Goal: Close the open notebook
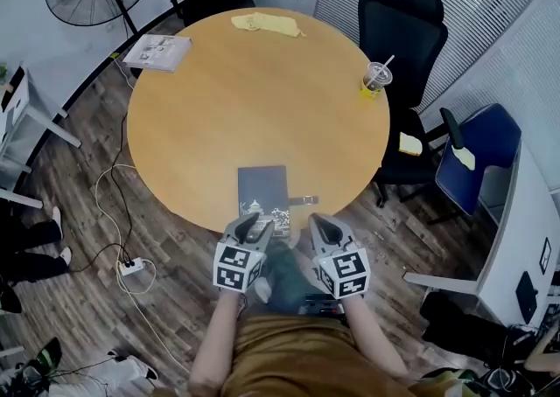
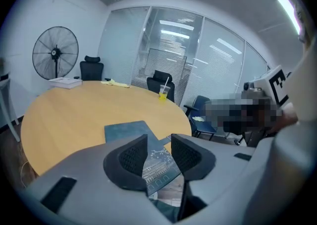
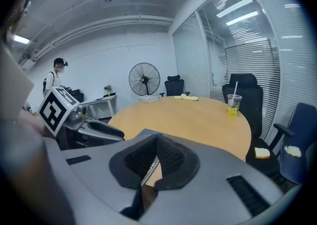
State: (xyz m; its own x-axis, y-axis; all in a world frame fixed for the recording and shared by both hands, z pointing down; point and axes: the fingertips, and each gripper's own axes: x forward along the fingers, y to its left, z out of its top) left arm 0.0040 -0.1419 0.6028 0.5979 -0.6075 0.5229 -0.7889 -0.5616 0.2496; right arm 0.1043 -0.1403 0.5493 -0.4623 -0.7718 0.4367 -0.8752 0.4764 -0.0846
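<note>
Well, notebook [image 1: 262, 187] at table's [image 1: 219, 107] near edge.

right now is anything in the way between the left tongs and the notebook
Nothing visible stands in the way. The left tongs are right at the notebook, at the near edge of the table, jaws apart, with its patterned cover showing between them.

Slate-grey notebook [image 1: 262, 187] with white line-drawn print; tan wooden table [image 1: 227, 98]; yellow cloth [image 1: 262, 24]; yellow drink [image 1: 376, 79].
</note>
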